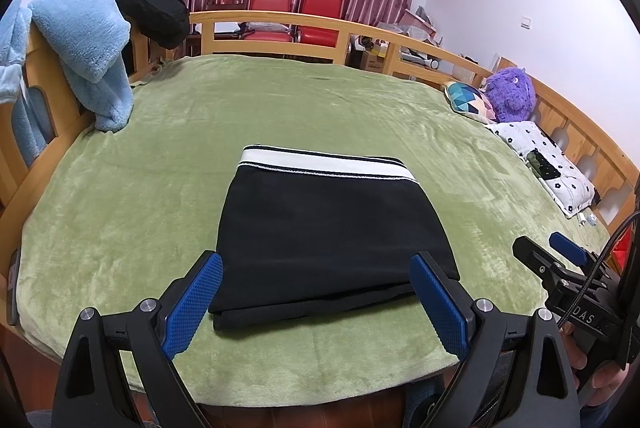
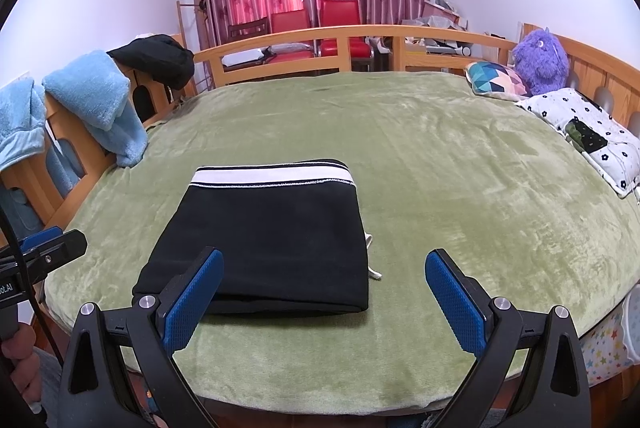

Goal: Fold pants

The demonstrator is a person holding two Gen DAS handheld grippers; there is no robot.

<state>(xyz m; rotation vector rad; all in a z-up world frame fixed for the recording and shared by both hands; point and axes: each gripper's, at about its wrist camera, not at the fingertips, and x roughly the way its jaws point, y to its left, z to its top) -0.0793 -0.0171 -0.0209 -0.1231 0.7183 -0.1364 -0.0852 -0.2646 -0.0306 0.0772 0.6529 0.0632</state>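
Black pants with white waistband (image 1: 332, 228) lie folded into compact rectangle on green plush blanket (image 1: 360, 107); left gripper (image 1: 316, 302) and right gripper (image 2: 324, 298) both spread wide, empty, held clear of cloth — fold looks finished.

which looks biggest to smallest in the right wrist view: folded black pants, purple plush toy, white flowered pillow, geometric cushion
1. folded black pants, though nearness inflates them
2. white flowered pillow
3. purple plush toy and geometric cushion: too close to rank

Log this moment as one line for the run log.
pants: folded, flat on green blanket | left gripper: open, empty | right gripper: open, empty | white drawstring: sticking out
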